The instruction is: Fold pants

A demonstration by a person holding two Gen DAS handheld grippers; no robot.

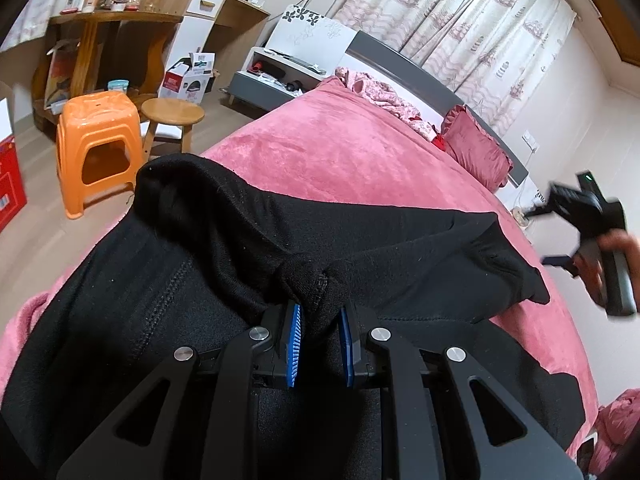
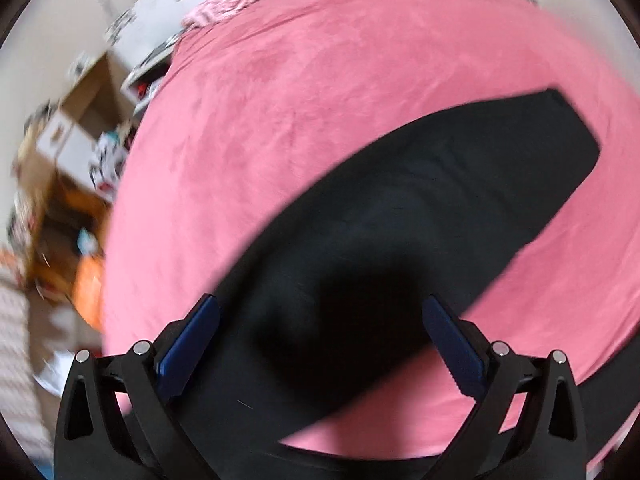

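The left gripper (image 1: pixel 320 340) is pinching a bunched fold of the black pants (image 1: pixel 168 280), which are lying across the near side of the pink bedspread (image 1: pixel 340 152). The right gripper (image 2: pixel 320 344) is hovering over a far leg, jaws wide and holding nothing. That small bunch is likely risking slipping out, collapsing the fold

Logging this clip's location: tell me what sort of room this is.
A bedroom, most likely: the black pants lie on a bed with a pink blanket, a pillow by the headboard, and curtains behind.
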